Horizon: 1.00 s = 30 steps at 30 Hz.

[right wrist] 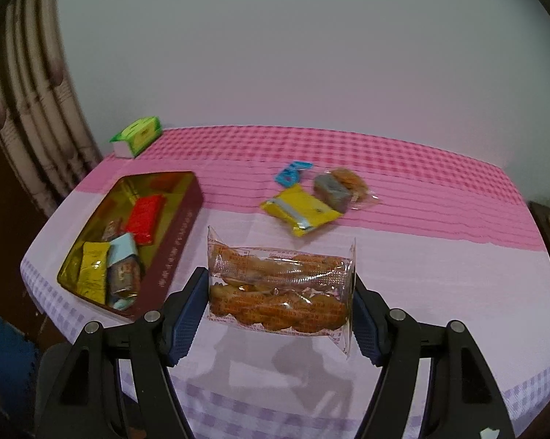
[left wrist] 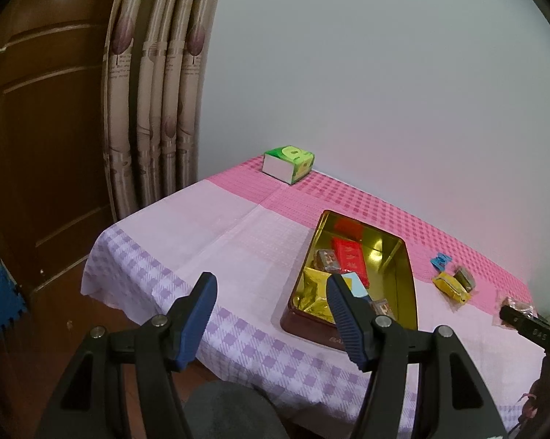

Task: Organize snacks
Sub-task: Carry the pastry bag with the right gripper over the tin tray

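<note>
My right gripper is shut on a clear packet of brown biscuits, held above the table with its shadow below. To its left sits the gold tin tray, holding a red packet, a yellow packet and small wrapped sweets. Loose on the cloth behind lie a yellow packet, a grey packet, a blue wrapper and a clear cookie pack. My left gripper stands open and empty near the tray, over the table's front corner.
A green tissue pack rests at the far corner by the wall. The pink and lilac checked cloth covers the table. A curtain and brown door stand to the left. A person's knee shows below.
</note>
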### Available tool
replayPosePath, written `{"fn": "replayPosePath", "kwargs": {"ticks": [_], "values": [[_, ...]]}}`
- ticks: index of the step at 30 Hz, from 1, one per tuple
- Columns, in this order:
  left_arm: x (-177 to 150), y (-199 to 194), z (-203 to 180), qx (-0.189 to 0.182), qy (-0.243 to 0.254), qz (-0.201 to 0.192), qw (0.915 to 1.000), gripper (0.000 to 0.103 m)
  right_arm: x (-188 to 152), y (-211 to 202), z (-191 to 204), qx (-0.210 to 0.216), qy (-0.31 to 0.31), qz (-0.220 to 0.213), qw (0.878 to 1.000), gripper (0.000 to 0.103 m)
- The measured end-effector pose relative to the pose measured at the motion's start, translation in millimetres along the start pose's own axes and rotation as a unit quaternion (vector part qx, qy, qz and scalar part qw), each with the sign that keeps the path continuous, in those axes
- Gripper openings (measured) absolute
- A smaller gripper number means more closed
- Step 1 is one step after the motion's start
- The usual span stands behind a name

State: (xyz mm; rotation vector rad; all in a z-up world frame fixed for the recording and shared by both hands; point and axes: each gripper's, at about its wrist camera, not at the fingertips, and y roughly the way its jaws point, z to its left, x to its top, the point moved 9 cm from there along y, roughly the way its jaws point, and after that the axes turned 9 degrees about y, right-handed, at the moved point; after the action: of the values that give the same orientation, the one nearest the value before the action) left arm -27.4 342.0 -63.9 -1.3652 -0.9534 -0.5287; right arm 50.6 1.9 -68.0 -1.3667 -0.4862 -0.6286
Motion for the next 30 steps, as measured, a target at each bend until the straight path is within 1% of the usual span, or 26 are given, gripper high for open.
{"fn": "replayPosePath", "kwargs": {"ticks": [5, 8, 12, 19, 26, 30], "values": [[0.5, 1.1, 5.2, 0.003, -0.011, -0.001, 0.9999, 0.063, 5.1, 5.8, 36.2, 0.013, -0.023, 0.003, 1.0, 0.068], [-0.1, 0.2, 8.3, 0.005, -0.019, -0.001, 0.9998, 0.063, 9.0, 7.4, 61.2, 0.028, -0.028, 0.005, 0.999, 0.068], [1.7, -2.1, 11.5, 0.004, -0.024, -0.006, 0.9997, 0.063, 14.5, 8.7, 94.8, 0.037, -0.052, 0.003, 0.998, 0.068], [2.1, -1.2, 18.0, 0.006, -0.038, -0.003, 0.9993, 0.063, 22.1, 7.1, 145.2, 0.048, -0.08, -0.004, 0.996, 0.068], [1.0, 0.6, 22.0, 0.004, -0.045, 0.001, 0.999, 0.063, 21.8, 10.3, 172.6, 0.057, -0.1, 0.0, 0.993, 0.068], [0.0, 2.5, 24.7, 0.003, -0.05, 0.004, 0.9988, 0.063, 23.7, 13.7, 180.3, 0.058, -0.108, 0.0, 0.993, 0.068]]}}
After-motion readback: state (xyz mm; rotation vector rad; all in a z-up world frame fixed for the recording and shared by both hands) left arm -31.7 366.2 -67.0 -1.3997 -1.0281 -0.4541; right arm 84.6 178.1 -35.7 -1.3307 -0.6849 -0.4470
